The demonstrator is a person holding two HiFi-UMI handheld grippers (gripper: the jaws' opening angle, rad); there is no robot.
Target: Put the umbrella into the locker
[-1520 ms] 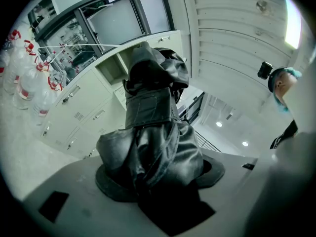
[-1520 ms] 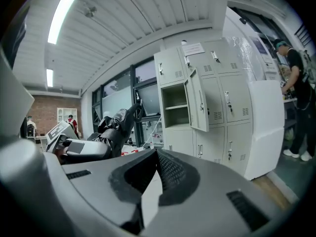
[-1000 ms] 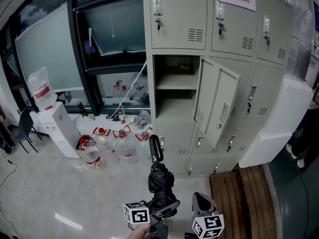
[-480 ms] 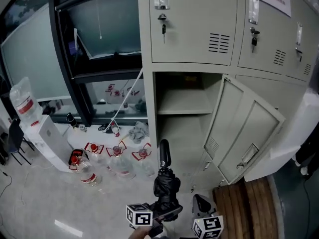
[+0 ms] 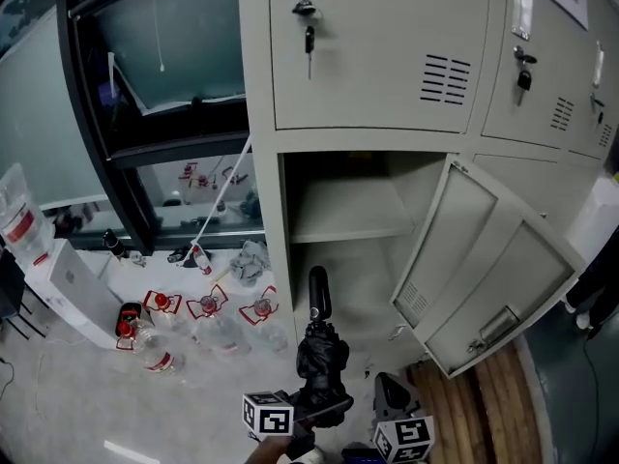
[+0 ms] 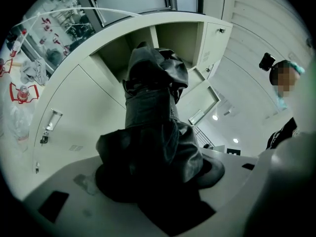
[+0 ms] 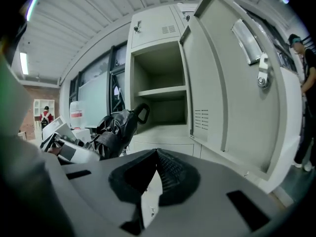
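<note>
A folded black umbrella (image 5: pixel 319 356) stands upright at the bottom centre of the head view, its handle (image 5: pixel 317 293) pointing up in front of the open locker compartment (image 5: pixel 348 249). My left gripper (image 5: pixel 319 409) is shut on the umbrella's lower end; in the left gripper view the umbrella (image 6: pixel 153 127) fills the middle, between the jaws of my left gripper (image 6: pixel 158 186). My right gripper (image 5: pixel 390 396) hangs just right of it, shut and holding nothing, pads together in the right gripper view (image 7: pixel 155 174). The locker door (image 5: pixel 484 269) swings open to the right. The umbrella (image 7: pixel 116 127) also shows left of the compartment (image 7: pixel 160 90).
Several water bottles (image 5: pixel 208 317) lie on the floor left of the locker, beside a white dispenser (image 5: pixel 68 288). A wooden platform (image 5: pixel 474 404) sits at the lower right. A shelf (image 5: pixel 353 211) splits the open compartment. A person (image 7: pixel 302 83) stands behind the open door.
The view has drawn closer to the locker, and the open compartment now looms larger right behind the umbrella's handle. Both grippers keep their hold and spacing.
</note>
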